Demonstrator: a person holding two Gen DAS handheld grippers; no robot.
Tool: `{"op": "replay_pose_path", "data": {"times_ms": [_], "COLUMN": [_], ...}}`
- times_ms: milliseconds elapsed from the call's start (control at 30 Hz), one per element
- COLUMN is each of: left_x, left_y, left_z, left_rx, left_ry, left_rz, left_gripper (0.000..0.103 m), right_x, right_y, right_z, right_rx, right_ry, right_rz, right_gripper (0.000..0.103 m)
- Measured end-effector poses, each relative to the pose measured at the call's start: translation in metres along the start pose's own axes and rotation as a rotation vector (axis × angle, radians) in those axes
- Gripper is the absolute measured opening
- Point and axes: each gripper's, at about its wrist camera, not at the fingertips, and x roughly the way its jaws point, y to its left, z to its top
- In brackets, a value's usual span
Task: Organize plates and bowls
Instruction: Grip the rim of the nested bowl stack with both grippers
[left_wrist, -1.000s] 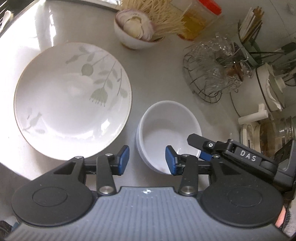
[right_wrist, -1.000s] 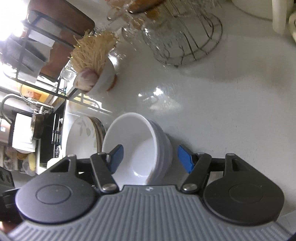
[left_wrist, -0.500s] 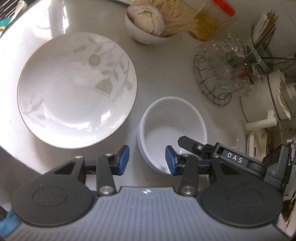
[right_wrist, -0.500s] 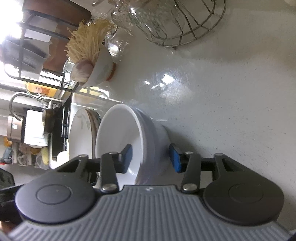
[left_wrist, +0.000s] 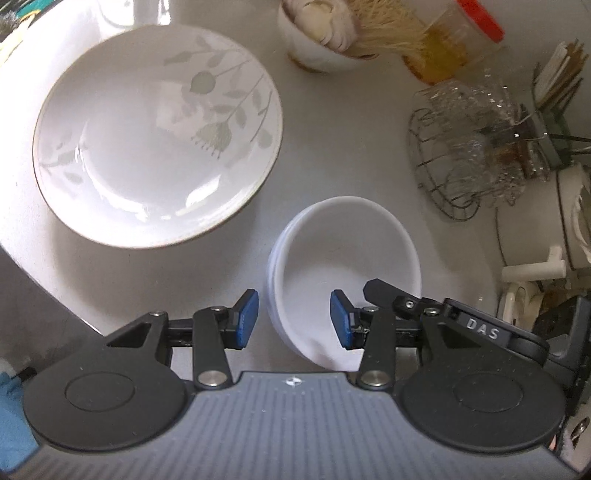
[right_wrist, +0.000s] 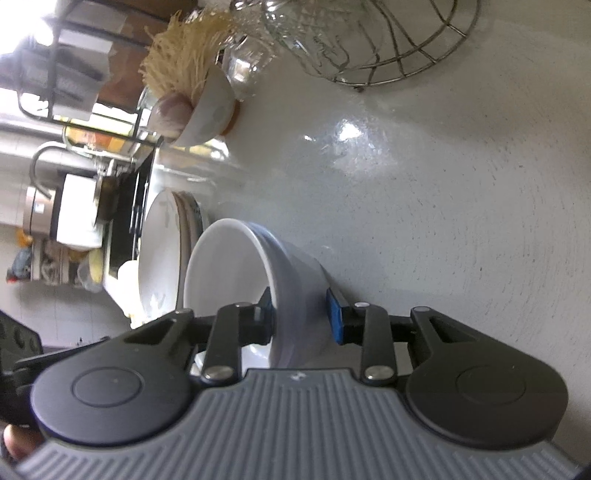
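**White bowls pinched by the right tool**

White bowls (left_wrist: 343, 273) sit stacked on the grey counter (right_wrist: 443, 184), right in front of both tools. At least two bowls are nested, one inside the other.

The right gripper (right_wrist: 301, 317) now squeezes the near wall of the stack. One finger is inside the top bowl and the other blue pad (right_wrist: 334, 314) is on the outside. A second ago its fingers were wide apart on both sides of the stack. Half a second ago they were closing in. Now they look tight on the rim. In the left wrist view, this tool shows as a black arm reaching into the bowl from the right.

The left gripper (left_wrist: 294, 319) hangs just over the near edge of the bowls with its blue fingers (left_wrist: 246, 319) spread apart. It holds nothing. Its gap looks the same as before.

Ahead and to the left of the left tool is a big plate (left_wrist: 155, 136) with grey flowers painted on it. It has slid further up and away in that view than a second ago, so the left tool has moved.

Far ahead is a small bowl of garlic (left_wrist: 319, 40). Ahead to the right is a wire basket (left_wrist: 461, 155) full of glass cups.
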Motion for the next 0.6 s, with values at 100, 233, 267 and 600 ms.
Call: {"op": "replay_pose_path", "data": {"times_ms": [100, 233, 267, 600], "left_x": [0.004, 0.006, 0.008, 0.028], "left_y": [0.000, 0.004, 0.005, 0.011], "left_z": [-0.002, -0.005, -0.006, -0.012], "left_rx": [-0.019, -0.060, -0.067, -0.103], "left_ry": [-0.008, -0.031, -0.034, -0.010], "left_rz": [-0.010, -0.048, -0.051, -0.090], "left_gripper": [0.049, 0.049, 0.049, 0.049], "right_x": [-0.002, -0.004, -0.005, -0.010], "right_y": [0.001, 0.000, 0.000, -0.001], "right_z": [0.000, -0.003, -0.003, -0.010], "right_rx": [-0.026, -0.038, -0.039, -0.032], "right_ry": [0.011, 0.015, 0.016, 0.011], "right_rz": [-0.006, -0.012, -0.011, -0.042], "right_gripper": [0.030, 0.029, 0.029, 0.028]}}
